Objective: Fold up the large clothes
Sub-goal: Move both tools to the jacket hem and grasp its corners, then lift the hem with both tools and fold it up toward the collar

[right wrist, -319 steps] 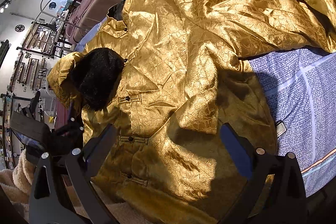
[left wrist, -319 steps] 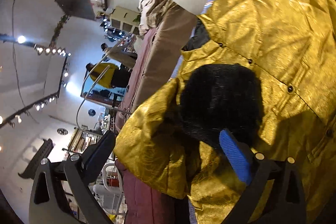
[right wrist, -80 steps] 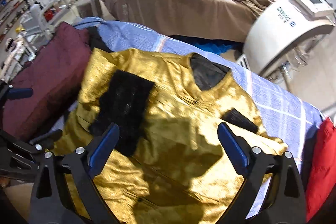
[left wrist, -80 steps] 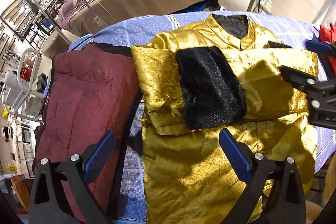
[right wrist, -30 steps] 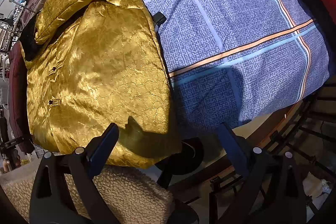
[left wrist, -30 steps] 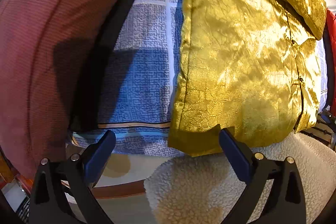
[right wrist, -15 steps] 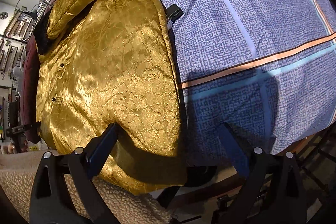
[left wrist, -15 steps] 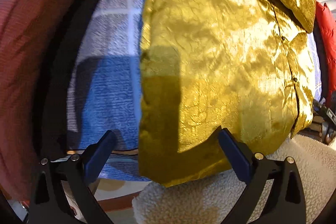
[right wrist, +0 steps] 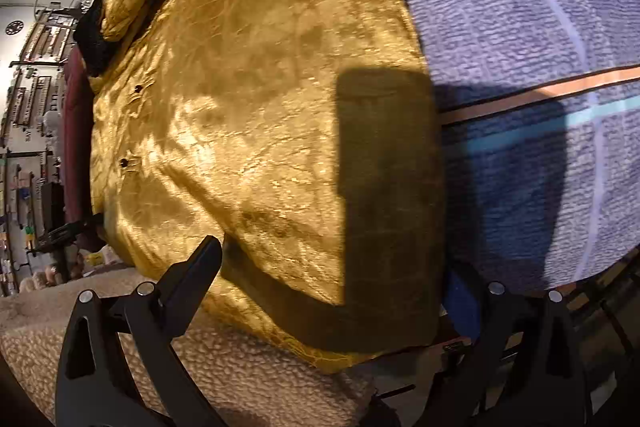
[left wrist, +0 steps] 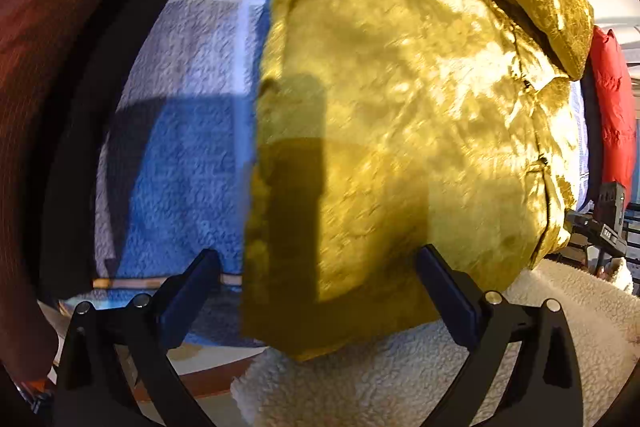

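Both grippers, left [left wrist: 316, 287] and right [right wrist: 332, 291], gape wide and hold nothing, each straddling a hem corner of the gold jacket [left wrist: 400, 115] on the blue bedspread [left wrist: 188, 147].

Both wrist views close (shared: gold jacket [left wrist: 400, 131])

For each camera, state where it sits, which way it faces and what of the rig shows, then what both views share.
Left wrist: on the left gripper, looking forward along its open fingers at the gold jacket hem's left corner, blue bedspread alongside; only its own fingers show.
Right wrist: on the right gripper, facing the hem's right corner, bedspread alongside; its fingers show, one partly behind the hem.
Shared: the jacket, the bedspread, the cream fleece below the hem.
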Demonstrator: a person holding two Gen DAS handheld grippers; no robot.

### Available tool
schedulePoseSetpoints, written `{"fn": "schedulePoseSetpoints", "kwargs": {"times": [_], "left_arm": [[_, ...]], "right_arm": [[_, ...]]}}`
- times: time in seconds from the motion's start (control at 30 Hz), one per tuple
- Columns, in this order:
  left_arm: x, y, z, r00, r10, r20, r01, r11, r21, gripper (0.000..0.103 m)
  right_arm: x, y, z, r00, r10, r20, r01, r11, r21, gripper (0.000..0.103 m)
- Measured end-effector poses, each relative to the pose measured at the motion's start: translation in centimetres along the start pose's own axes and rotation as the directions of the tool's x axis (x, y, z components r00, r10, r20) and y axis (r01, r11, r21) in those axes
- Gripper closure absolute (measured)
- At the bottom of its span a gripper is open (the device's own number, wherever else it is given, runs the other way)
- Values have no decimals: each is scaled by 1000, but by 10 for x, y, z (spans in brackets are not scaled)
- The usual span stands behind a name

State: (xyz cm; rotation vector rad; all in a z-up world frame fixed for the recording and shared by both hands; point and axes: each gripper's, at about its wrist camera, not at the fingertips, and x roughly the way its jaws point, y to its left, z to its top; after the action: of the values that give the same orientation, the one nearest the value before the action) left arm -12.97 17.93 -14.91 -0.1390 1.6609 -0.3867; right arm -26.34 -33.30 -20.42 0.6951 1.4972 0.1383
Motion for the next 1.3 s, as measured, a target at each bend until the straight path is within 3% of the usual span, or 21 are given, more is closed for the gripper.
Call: {"fn": "schedulePoseSetpoints", "kwargs": {"times": [0.07,0.1,0.17,0.27,0.3,0.33,0.4,0.43,0.5,0.6,0.73,0.9,1.07,1.17,1.3], "left_arm": [[2,-10,10,999,-24,-24,24,999,23,6],[4,-17,14,999,2,-42,0,999,51,6],[9,-34,20,990,119,-73,-108,985,133,8],[11,-62,18,969,241,-64,-217,942,254,23],[11,-66,18,963,262,-63,-237,934,267,30],[12,-69,19,959,277,-65,-250,931,265,33],[11,-71,22,951,300,-69,-275,928,250,46],[9,-73,24,951,303,-68,-279,929,242,51],[3,-75,28,947,315,-58,-295,927,230,69],[-5,-78,36,936,349,-47,-331,918,220,88],[-11,-90,35,928,372,-16,-356,900,249,94],[-35,-77,31,951,308,-9,-300,932,204,96],[-94,-73,24,992,127,17,-128,981,144,97],[-135,-77,35,995,60,74,-70,986,149,97],[-171,-89,52,986,81,148,-109,975,194,97]], "right_arm": [[4,7,2,1000,5,-20,-5,1000,-11,5],[7,10,3,1000,2,-30,-3,1000,-13,5],[8,16,5,999,20,-40,-21,1000,-13,5],[12,35,6,998,14,-62,-17,998,-57,9],[14,40,6,997,8,-72,-13,997,-72,21],[17,45,6,997,-8,-82,1,997,-80,40],[21,52,5,993,-79,-85,70,993,-99,57],[23,56,5,991,-105,-83,96,990,-106,57],[23,62,5,988,-134,-74,125,985,-116,59],[25,77,4,984,-164,-64,155,980,-123,75],[20,83,2,987,-150,-52,145,985,-91,83],[4,80,2,996,-79,-30,78,997,-29,84],[-27,86,3,993,104,48,-107,993,56,86],[-53,100,14,979,177,100,-182,983,39,86],[-85,121,37,957,242,162,-245,970,-6,86]]}}
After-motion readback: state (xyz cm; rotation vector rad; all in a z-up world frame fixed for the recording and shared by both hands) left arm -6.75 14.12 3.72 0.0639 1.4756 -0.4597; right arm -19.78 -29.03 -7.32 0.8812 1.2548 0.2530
